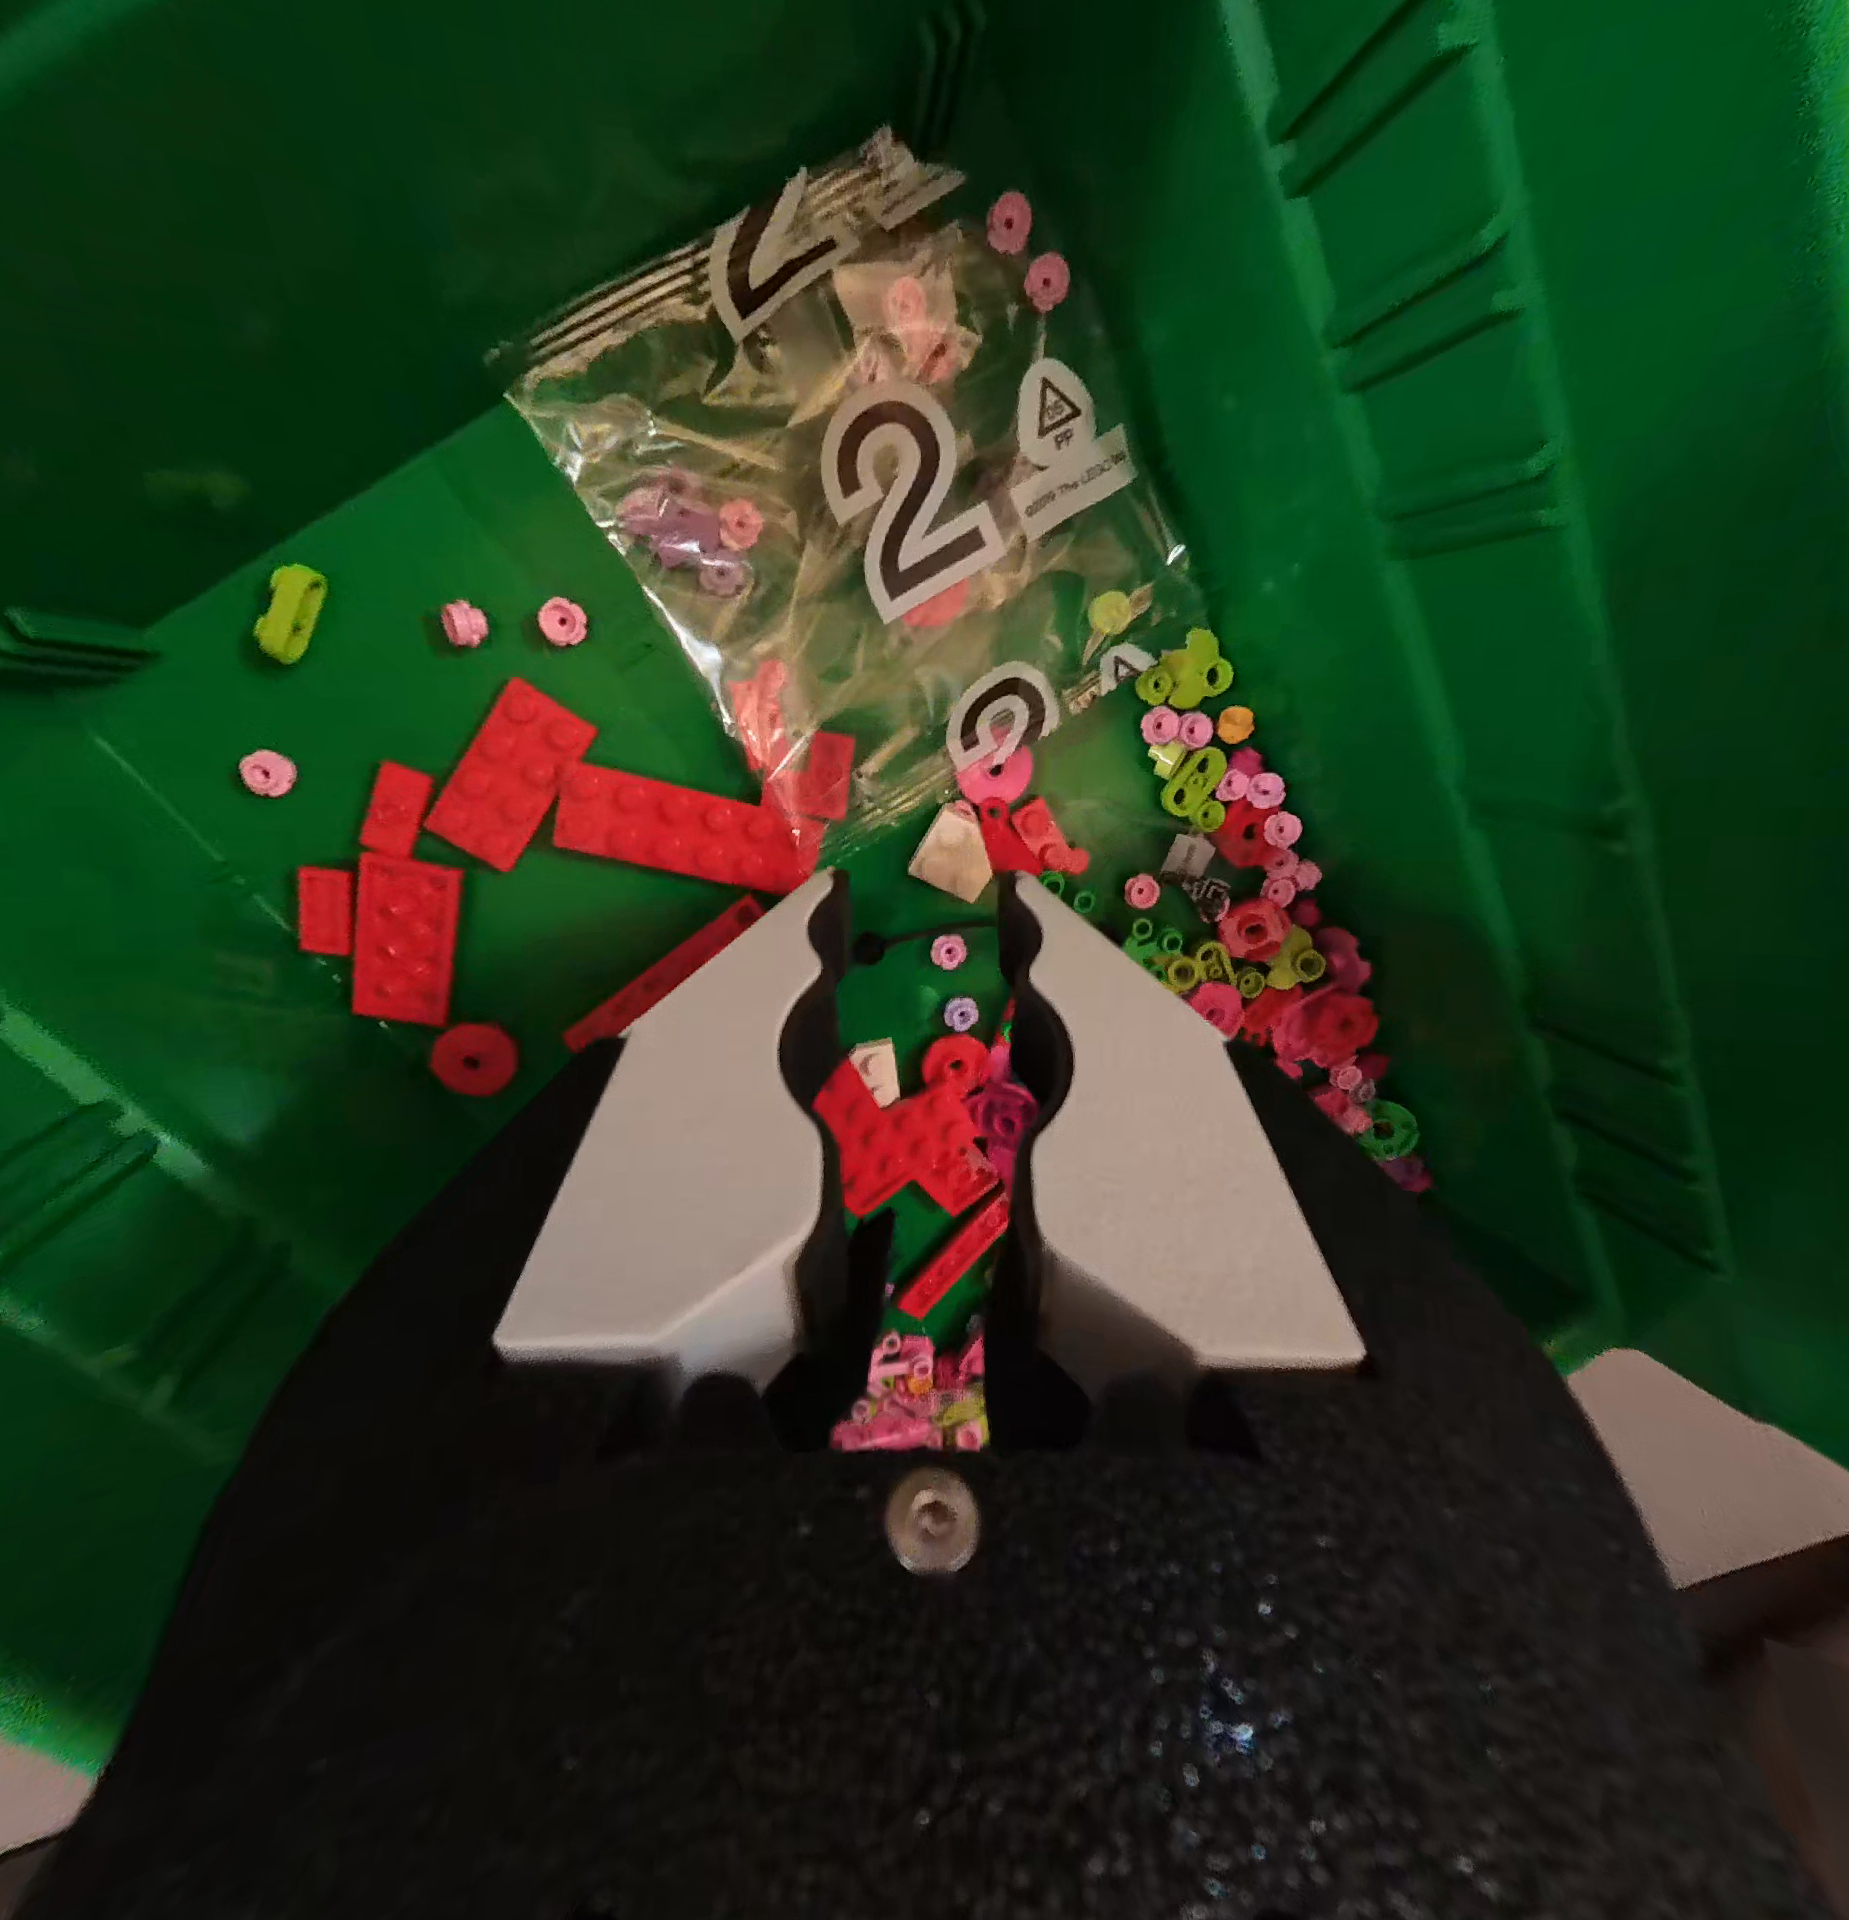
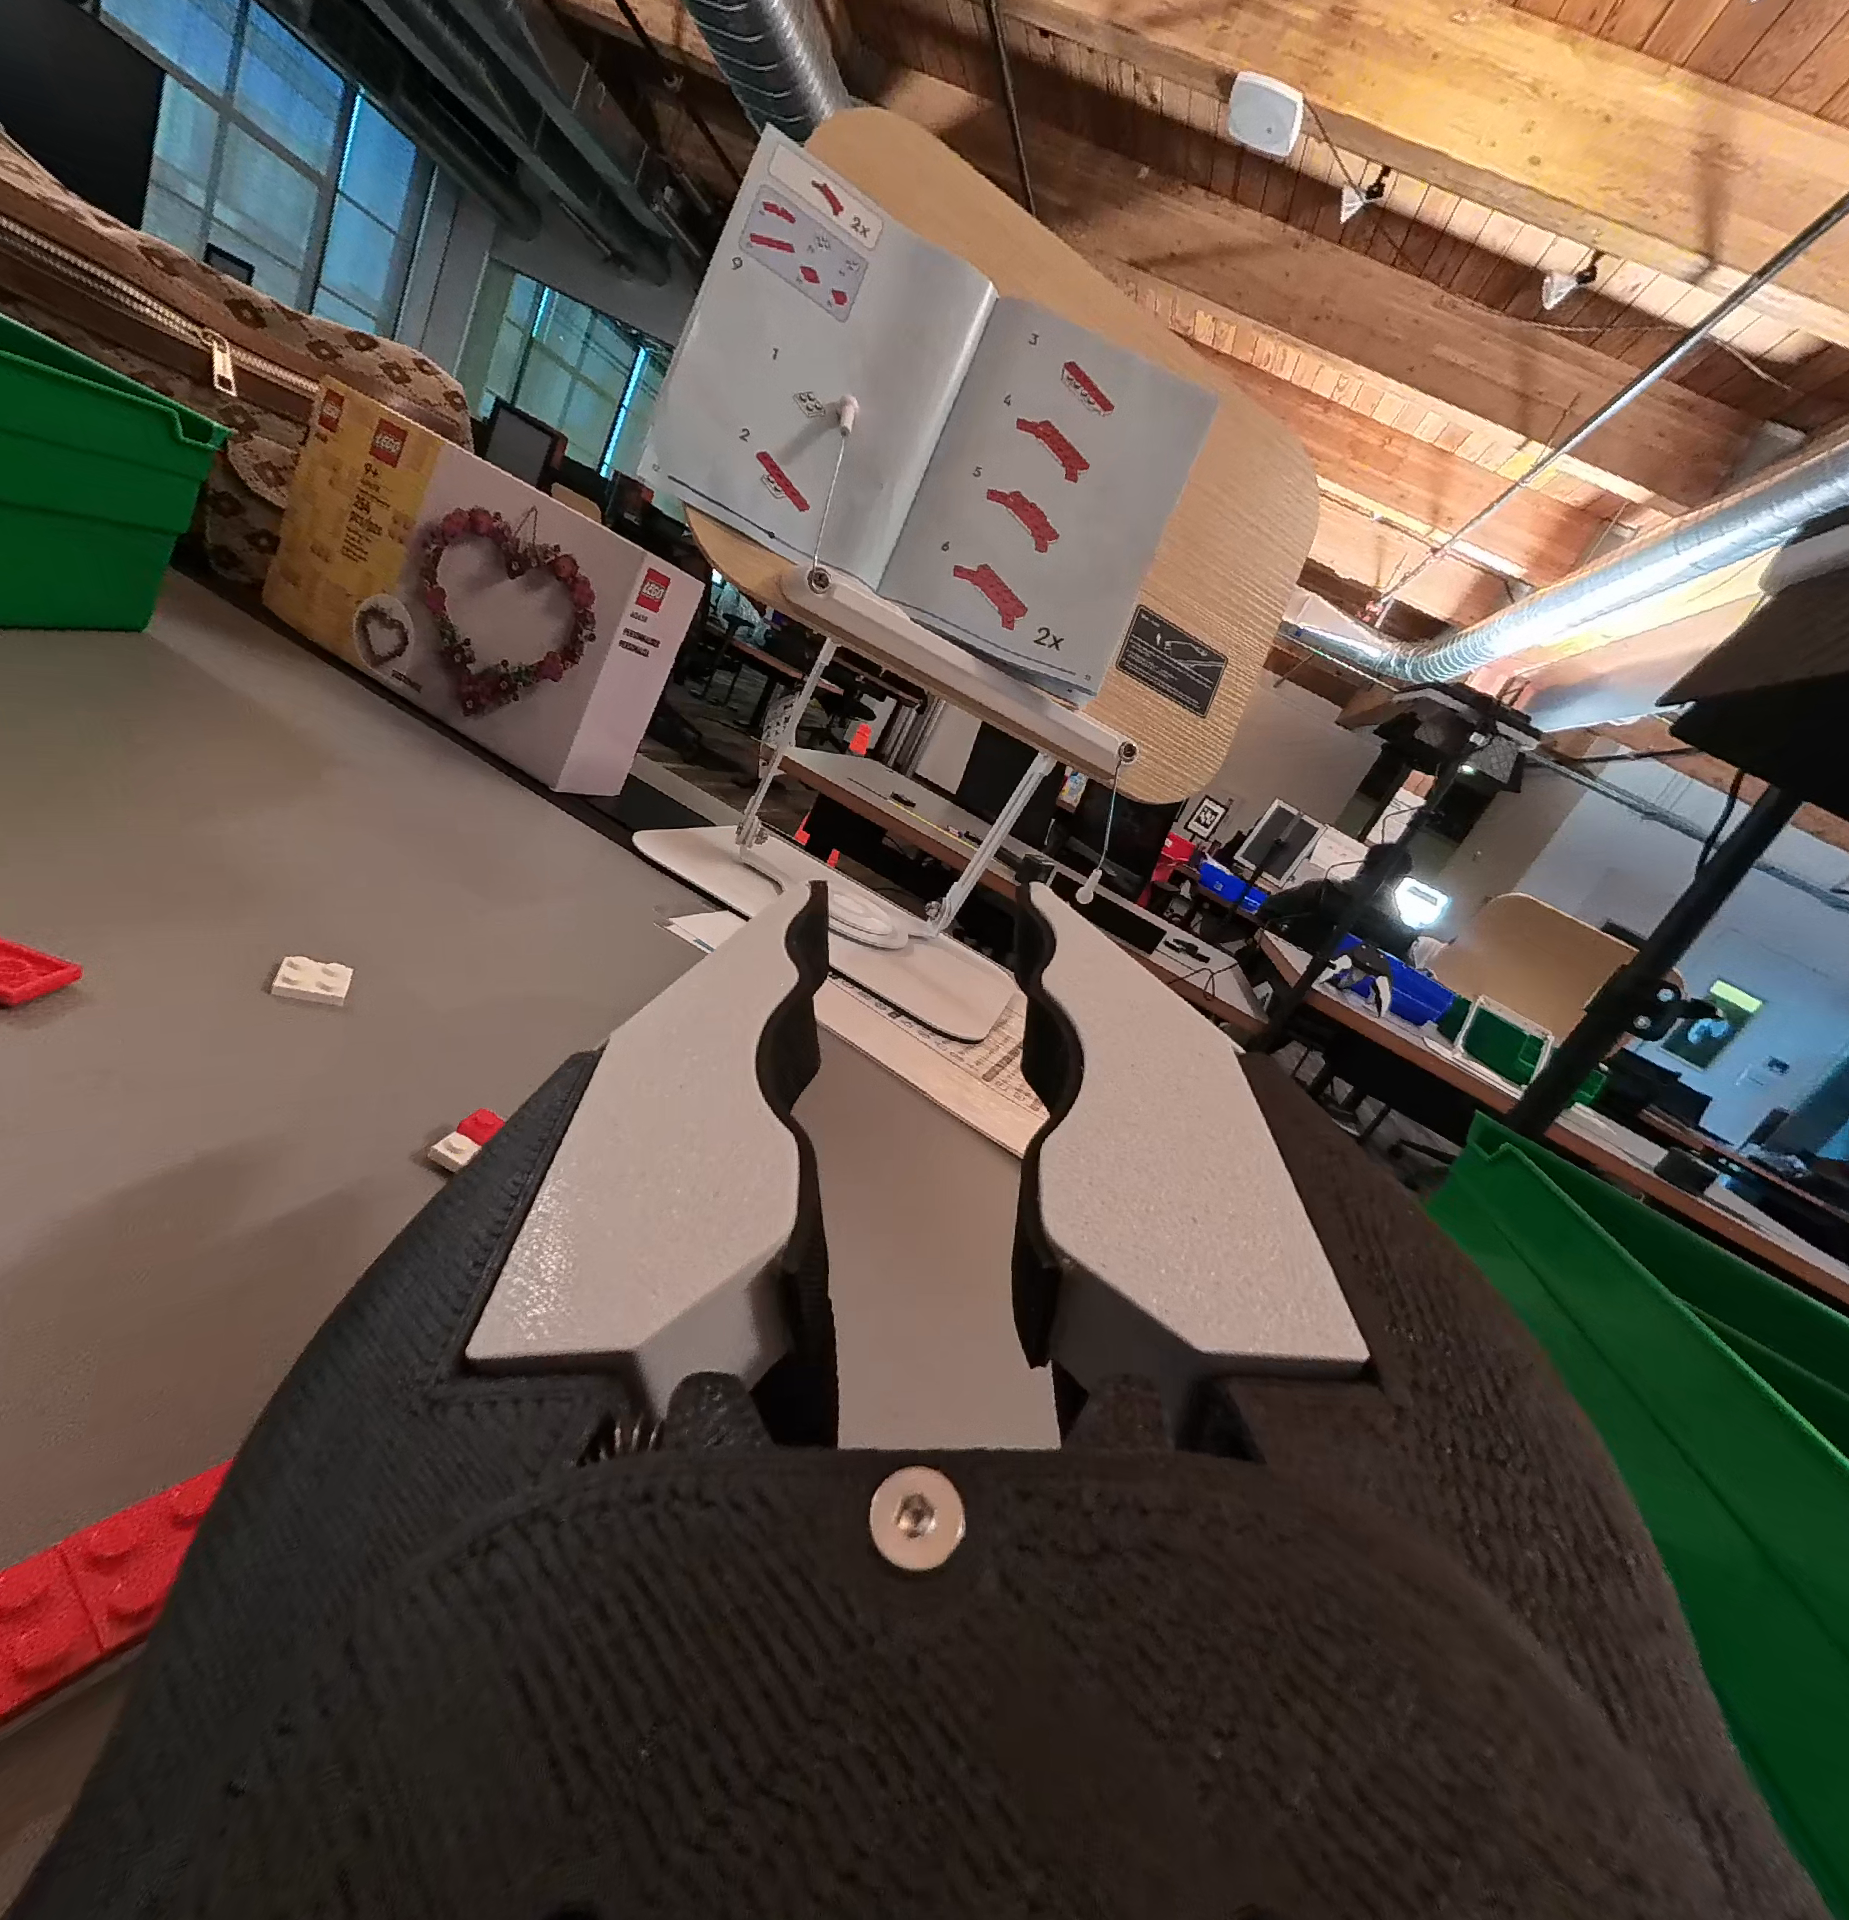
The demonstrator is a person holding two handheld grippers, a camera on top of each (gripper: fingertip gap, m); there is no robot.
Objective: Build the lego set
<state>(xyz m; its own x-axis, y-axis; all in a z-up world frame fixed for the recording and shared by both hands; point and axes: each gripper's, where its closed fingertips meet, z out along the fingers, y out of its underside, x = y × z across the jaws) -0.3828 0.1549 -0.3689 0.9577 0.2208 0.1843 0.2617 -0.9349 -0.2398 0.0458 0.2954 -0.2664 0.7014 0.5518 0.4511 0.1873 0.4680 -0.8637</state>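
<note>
In the left wrist view my left gripper (image 1: 920,894) is open and empty, held inside a green bin (image 1: 276,312) above loose Lego pieces. Red plates (image 1: 681,826) lie on the bin floor to its left, and a red plate (image 1: 904,1138) shows between the jaws. A clear numbered bag (image 1: 878,499) lies ahead. Small pink, red and lime pieces (image 1: 1252,914) are heaped along the right wall. In the right wrist view my right gripper (image 2: 920,904) is open and empty, low over the grey table (image 2: 276,810). A white plate (image 2: 312,979) and red plates (image 2: 16,971) lie on the table to its left.
An open instruction booklet (image 2: 930,416) stands on a white stand ahead of the right gripper. The set's box (image 2: 484,603) stands at the back left. Green bins sit at the left (image 2: 58,499) and the right (image 2: 1678,1403). A small red-and-white piece (image 2: 466,1138) and a red plate (image 2: 68,1600) lie near. Spacing between my two grippers at the tips: around 45 cm.
</note>
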